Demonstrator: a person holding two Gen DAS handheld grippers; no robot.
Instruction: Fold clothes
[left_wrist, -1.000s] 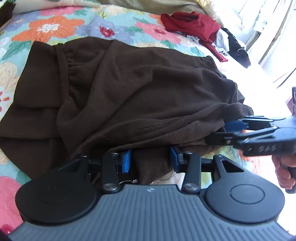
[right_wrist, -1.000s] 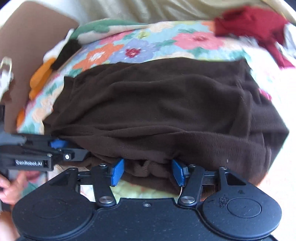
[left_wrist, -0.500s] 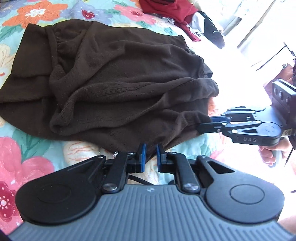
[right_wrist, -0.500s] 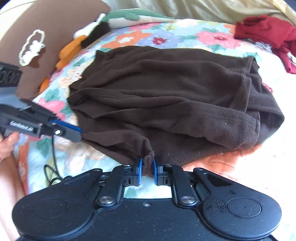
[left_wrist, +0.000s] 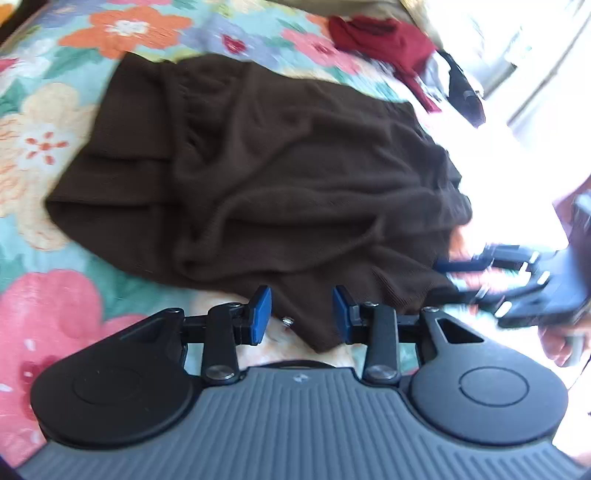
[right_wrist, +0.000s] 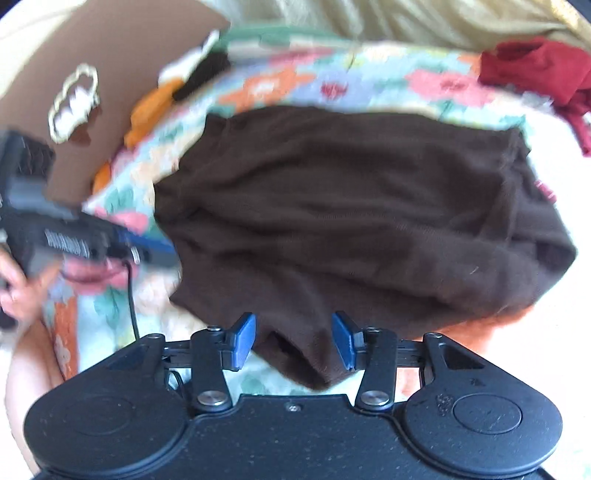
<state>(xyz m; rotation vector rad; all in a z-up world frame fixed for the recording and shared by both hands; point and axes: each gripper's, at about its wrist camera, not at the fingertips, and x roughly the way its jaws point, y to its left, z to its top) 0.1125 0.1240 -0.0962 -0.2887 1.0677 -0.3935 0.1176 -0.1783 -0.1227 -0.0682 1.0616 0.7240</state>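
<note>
A dark brown knit garment (left_wrist: 295, 177) lies folded in rumpled layers on the floral bedspread (left_wrist: 55, 147). My left gripper (left_wrist: 301, 314) sits at its near edge with the jaws opening. A tongue of the brown hem lies slack between the blue pads (left_wrist: 260, 314), which do not press it. My right gripper (right_wrist: 293, 339) is at the other near corner of the garment (right_wrist: 351, 221), its jaws also opening, with a loose corner of cloth between the parted pads. Each gripper shows in the other's view: the right gripper (left_wrist: 480, 269) and the left gripper (right_wrist: 147, 251).
A dark red garment (left_wrist: 384, 37) lies crumpled at the far end of the bed, also in the right wrist view (right_wrist: 535, 70), with black cloth (left_wrist: 461, 92) beside it. A brown panel (right_wrist: 110, 55) and orange plush items (right_wrist: 155, 103) stand at the far left. A black cable (right_wrist: 131, 295) trails near the left gripper.
Half a second ago both grippers were shut on the near hem. Now both pairs of jaws have parted and the cloth rests slack between them. Both views are blurred by motion.
</note>
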